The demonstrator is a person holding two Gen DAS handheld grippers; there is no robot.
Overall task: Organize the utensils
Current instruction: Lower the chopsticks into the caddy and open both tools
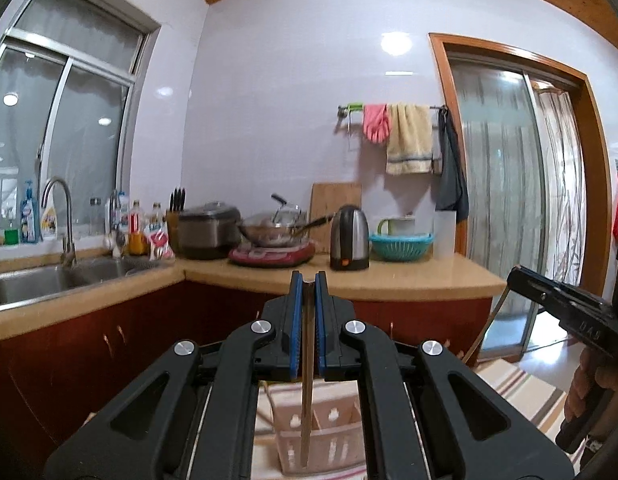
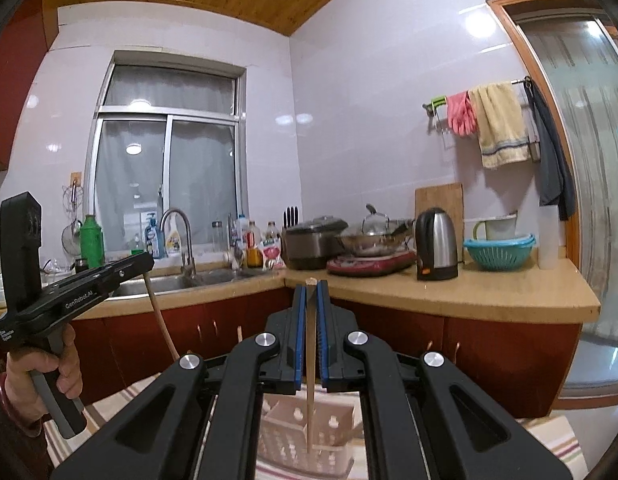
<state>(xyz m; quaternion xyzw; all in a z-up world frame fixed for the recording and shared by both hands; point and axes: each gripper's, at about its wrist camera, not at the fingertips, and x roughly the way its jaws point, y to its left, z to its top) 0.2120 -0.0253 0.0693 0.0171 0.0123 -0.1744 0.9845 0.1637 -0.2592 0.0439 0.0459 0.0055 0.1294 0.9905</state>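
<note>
My left gripper (image 1: 308, 280) is shut on a wooden chopstick (image 1: 307, 392) that hangs straight down, its tip inside a pale plastic utensil holder (image 1: 329, 436) below. My right gripper (image 2: 309, 287) is shut on another wooden chopstick (image 2: 311, 396), which also hangs down into the same holder (image 2: 301, 436). The left gripper also shows in the right wrist view (image 2: 143, 262) with its chopstick (image 2: 161, 316) trailing down. The right gripper body shows at the right of the left wrist view (image 1: 565, 304).
The holder stands on a striped cloth (image 1: 517, 392). Behind is a tan L-shaped counter (image 1: 389, 280) with a sink (image 1: 37, 284), a rice cooker (image 1: 207, 232), a wok (image 1: 275, 232), a kettle (image 1: 349, 238) and a teal basket (image 1: 401, 245). A glass door (image 1: 505, 184) is at the right.
</note>
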